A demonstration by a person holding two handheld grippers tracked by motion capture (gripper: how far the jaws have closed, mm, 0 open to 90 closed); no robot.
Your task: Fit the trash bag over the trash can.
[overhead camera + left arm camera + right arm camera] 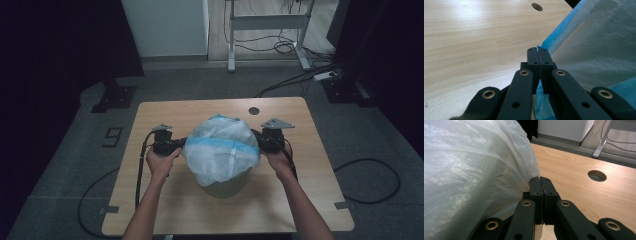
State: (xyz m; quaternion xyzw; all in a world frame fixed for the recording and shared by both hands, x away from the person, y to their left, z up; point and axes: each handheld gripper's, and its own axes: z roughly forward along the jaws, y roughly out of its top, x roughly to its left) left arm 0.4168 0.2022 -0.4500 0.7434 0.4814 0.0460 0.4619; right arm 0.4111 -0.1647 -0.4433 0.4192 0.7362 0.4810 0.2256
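Plastic bag (222, 150) over a bin (227, 187), both grippers' jaws clamped on its edges.

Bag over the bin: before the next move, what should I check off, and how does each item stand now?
1. Left gripper pinching the bag edge: ok, blue hem between shut jaws.
2. Right gripper pinching the bag: ok, jaws shut at the film.
3. Bag draped over the bin: ok, the bin's base shows below.
4. Bag mouth around the bin's rim: cannot tell, rim is hidden.
5. Bin on the table: ok.
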